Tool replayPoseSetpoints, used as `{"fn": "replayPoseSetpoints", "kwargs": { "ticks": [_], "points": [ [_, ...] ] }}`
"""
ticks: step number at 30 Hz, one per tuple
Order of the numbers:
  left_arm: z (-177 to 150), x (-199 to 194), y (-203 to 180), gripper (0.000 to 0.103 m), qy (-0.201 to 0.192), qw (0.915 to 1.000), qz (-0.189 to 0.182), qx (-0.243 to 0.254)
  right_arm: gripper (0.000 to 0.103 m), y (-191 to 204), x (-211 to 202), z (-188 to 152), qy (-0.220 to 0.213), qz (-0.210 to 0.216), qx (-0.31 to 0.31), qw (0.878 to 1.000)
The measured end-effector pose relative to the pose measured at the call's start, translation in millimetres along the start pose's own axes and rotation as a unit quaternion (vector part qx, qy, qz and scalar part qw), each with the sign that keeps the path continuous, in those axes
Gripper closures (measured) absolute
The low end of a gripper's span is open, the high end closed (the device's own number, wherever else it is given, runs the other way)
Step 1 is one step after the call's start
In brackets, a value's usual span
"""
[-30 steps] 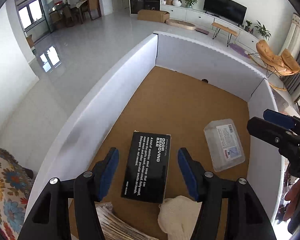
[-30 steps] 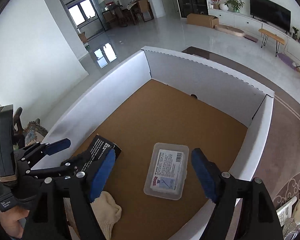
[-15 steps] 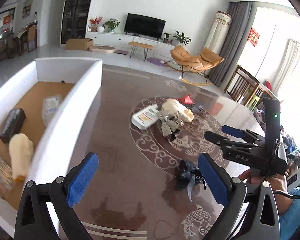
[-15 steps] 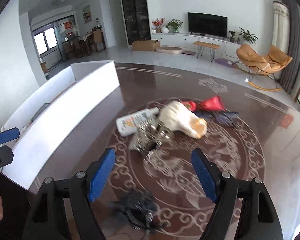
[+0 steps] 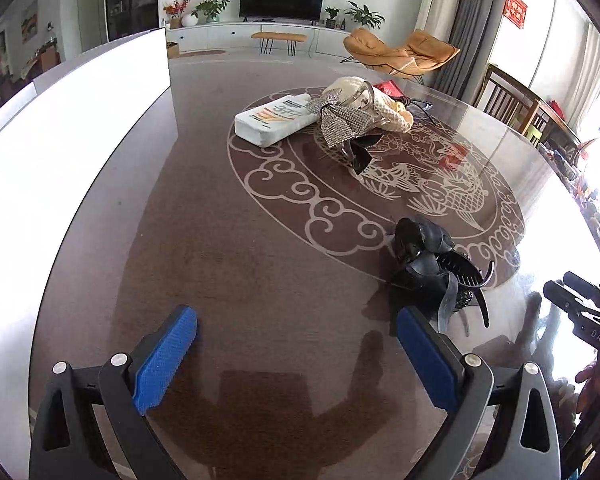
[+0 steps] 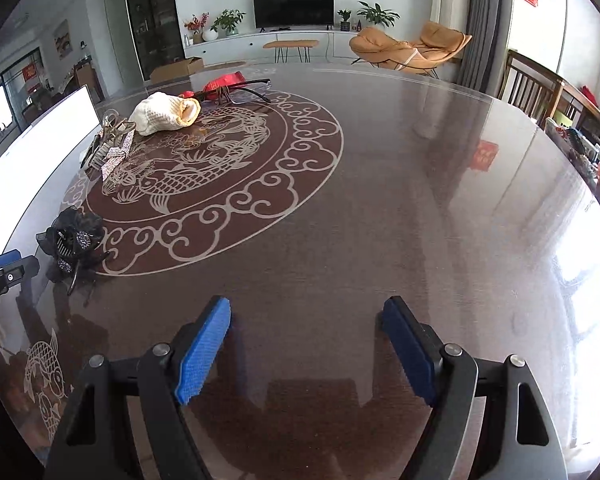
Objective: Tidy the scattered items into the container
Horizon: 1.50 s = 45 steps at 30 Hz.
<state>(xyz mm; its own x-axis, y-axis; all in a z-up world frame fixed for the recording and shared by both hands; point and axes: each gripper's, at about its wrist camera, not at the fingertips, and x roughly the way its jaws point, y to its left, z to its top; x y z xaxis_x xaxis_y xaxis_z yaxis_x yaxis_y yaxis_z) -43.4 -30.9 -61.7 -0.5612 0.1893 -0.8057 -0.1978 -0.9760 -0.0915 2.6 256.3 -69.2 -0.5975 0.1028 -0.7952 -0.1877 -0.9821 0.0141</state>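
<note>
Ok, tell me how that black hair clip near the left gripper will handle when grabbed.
The black hair clip looks light. Its ribbon is probably floppy, so pinch the hard claw part. The curved prongs could snag or twist, and on the glossy table it may slide if nudged.

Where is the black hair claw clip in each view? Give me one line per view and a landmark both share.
Left wrist view: black hair claw clip lies right of centre, on the lower right rim of the table's round fish pattern.
Right wrist view: it lies at the far left, by the pattern's lower left rim.
Shared landmark: the cream knitted glove.
</note>
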Motion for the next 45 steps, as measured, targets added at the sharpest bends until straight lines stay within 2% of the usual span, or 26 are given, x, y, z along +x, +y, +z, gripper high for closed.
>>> {"fn": "replayPoseSetpoints", "kwargs": {
  "ticks": [4, 15, 45],
  "points": [
    [1.9, 7.4, -11.7, 0.0, 0.008, 0.9985, 0.035, 0.04, 0.013, 9.2, 9.4, 3.5, 0.007, -0.004, -0.005, 1.0],
    [32.1, 25.7, 0.1, 0.0, 0.002, 0.9983, 0.023, 0.053, 0.011, 12.2, 12.1, 4.5, 0.008, -0.004, -0.006, 1.0],
    [31.5, 25.8, 0.1, 0.0, 0.002, 0.9983, 0.022, 0.053, 0.011, 12.5, 11.9, 4.5, 0.008, -0.004, -0.005, 1.0]
  ]
}}
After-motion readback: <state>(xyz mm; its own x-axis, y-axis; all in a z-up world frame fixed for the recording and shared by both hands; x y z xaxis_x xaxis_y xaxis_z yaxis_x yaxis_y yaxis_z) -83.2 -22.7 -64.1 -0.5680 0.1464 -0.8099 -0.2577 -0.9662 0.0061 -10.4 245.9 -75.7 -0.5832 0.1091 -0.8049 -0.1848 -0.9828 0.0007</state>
